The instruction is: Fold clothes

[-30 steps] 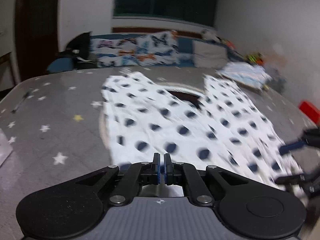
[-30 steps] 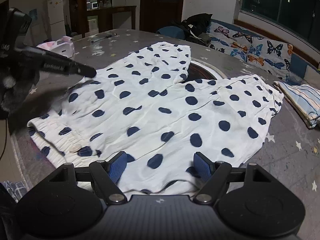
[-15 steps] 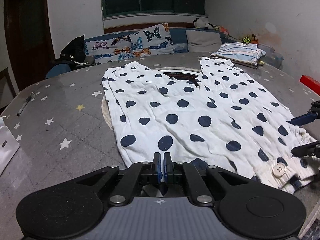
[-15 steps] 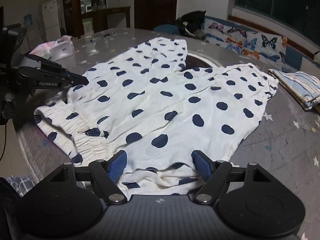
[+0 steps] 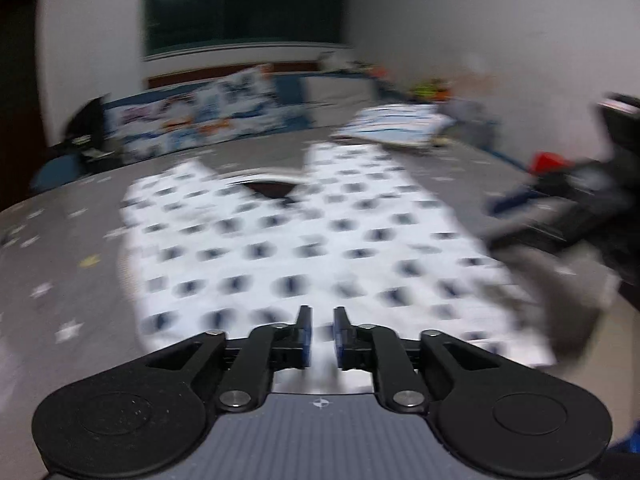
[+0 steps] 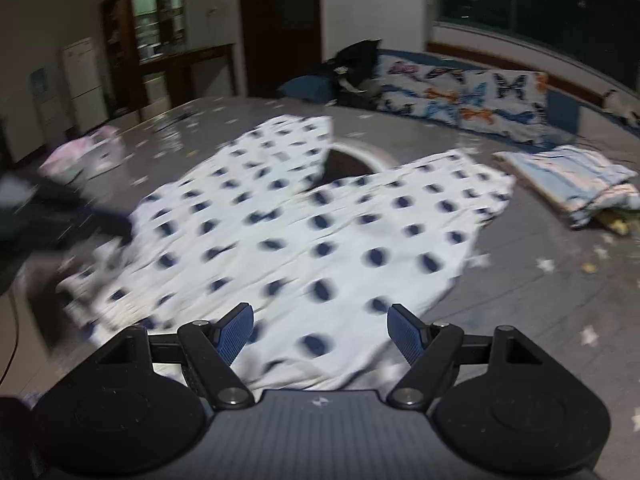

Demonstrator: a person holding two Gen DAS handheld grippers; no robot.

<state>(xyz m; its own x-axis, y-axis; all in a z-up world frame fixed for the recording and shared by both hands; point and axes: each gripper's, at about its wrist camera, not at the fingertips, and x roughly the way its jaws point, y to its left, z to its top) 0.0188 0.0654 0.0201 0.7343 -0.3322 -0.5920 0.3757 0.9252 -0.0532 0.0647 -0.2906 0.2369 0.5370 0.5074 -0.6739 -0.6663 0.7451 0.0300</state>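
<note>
With the polka-dot trousers (image 6: 320,240) spread flat on the starry tabletop (image 6: 540,300), the left tongs (image 5: 320,332), which have just been parting, stand narrow and empty and the right tongs (image 6: 320,334) wide and empty, so each should pinch a waistband corner squarely before folding.

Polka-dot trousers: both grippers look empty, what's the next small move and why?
Probably bring the left gripper back down to the near waistband edge of the polka-dot trousers and close on it. Its jaws have just been opening with nothing between them, the right gripper hangs open, and the trousers lie flat and unfolded on the star-print table.
</note>
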